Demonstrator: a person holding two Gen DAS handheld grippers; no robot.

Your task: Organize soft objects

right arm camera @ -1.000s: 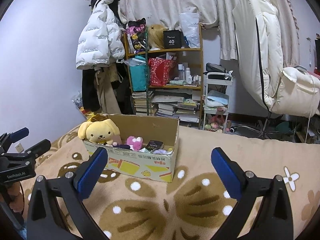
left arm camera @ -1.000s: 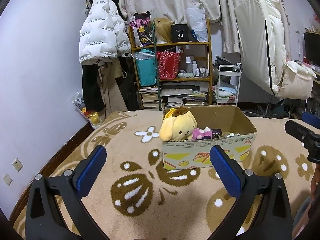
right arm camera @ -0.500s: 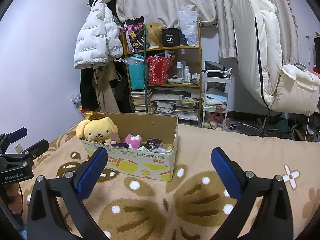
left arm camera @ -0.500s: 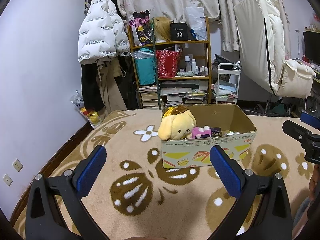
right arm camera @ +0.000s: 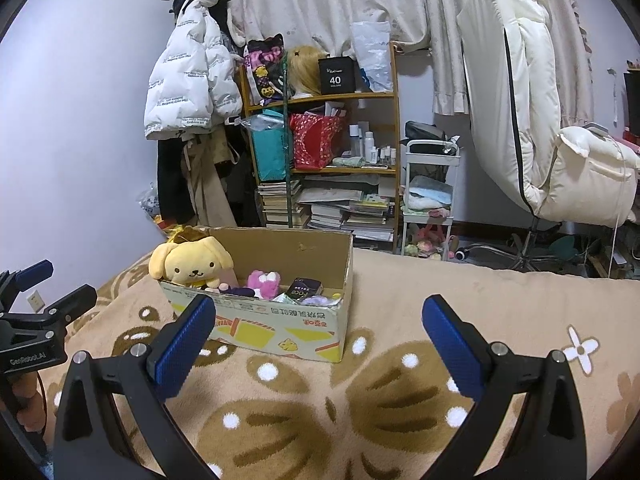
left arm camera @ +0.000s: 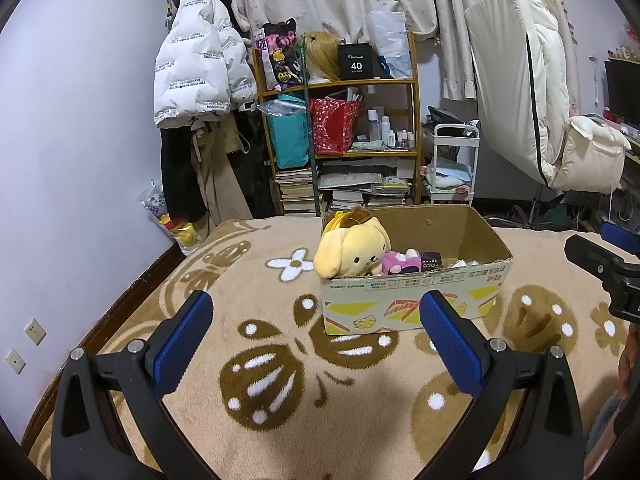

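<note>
**On the patterned blanket, both claws hang wide and empty before the toy box**

Across the last second little has changed: both views have drifted a touch, so that the cardboard box sits slightly lower in each picture, and nothing in it has shifted. The left gripper and the right gripper stay spread wide, holding nothing, each hovering over the blanket short of the box. That tells of a pause or a slow repositioning, not a grasp.

The soft things lie inside the box: the yellow dog plush leans on the left end, one ear draped over the rim, with the pink plush just beside it. A dark packet and some pale scraps lie towards the other end. No soft toy shows on the blanket. This would fit toys already gathered, or toys waiting to be taken out and sorted.

Behind stand a cluttered shelf, a hanging white jacket and a trolley, all well apart. Nothing blocks the way to the box; its front wall stands between the claws and the toys, so any reach would likely come from above
</note>
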